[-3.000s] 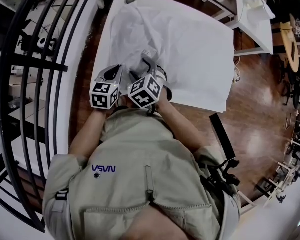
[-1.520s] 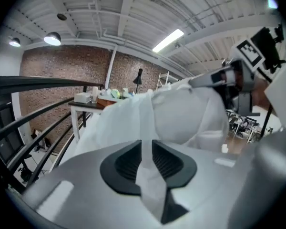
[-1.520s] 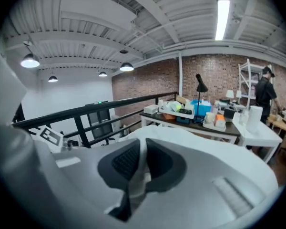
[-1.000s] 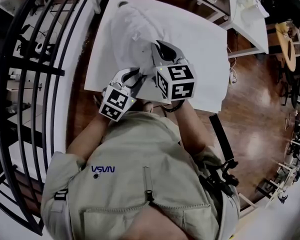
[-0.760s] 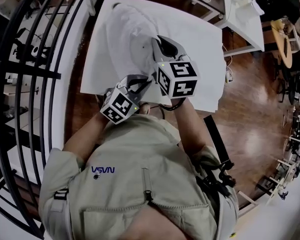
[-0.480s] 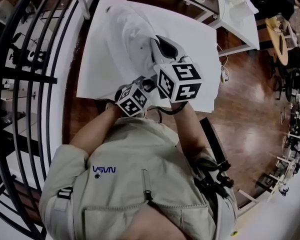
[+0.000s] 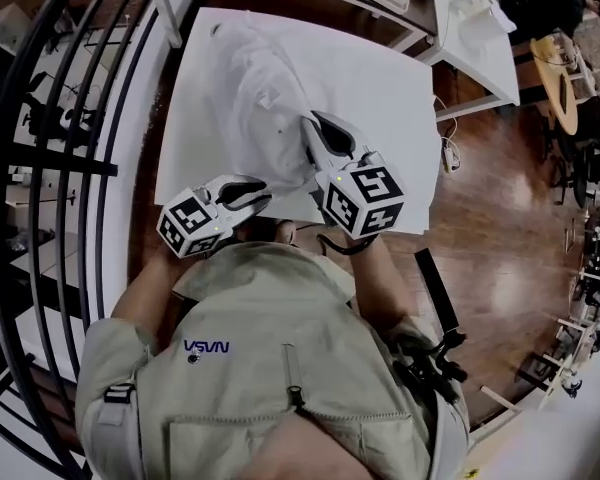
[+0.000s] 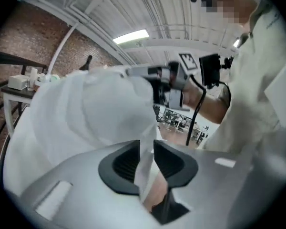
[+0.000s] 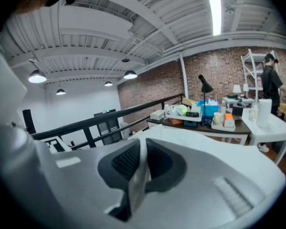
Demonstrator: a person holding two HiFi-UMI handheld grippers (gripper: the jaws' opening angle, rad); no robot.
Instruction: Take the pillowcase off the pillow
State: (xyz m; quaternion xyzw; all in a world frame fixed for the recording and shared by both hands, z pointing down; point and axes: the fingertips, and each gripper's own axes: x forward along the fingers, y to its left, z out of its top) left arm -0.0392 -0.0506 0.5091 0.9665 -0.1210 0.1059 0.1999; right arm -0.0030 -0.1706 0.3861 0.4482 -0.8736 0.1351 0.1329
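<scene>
Pillowcase [image 7: 260, 118], white and bunched over the pillow, lies along the left part of the white table [image 7: 380, 78]. At its near end the left gripper [image 7: 255, 188] has a fold between its pads, the jaws having just been opening slightly. Just to the right, the right gripper [image 7: 315, 128] is clamped tight on another fold.

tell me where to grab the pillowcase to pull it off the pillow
Probably its slack near end, coming from the person's side of the table. The pillowcase lies lengthwise away from that edge, so pulling back should slide it off. The right gripper is shut on a fold of it there.
</scene>
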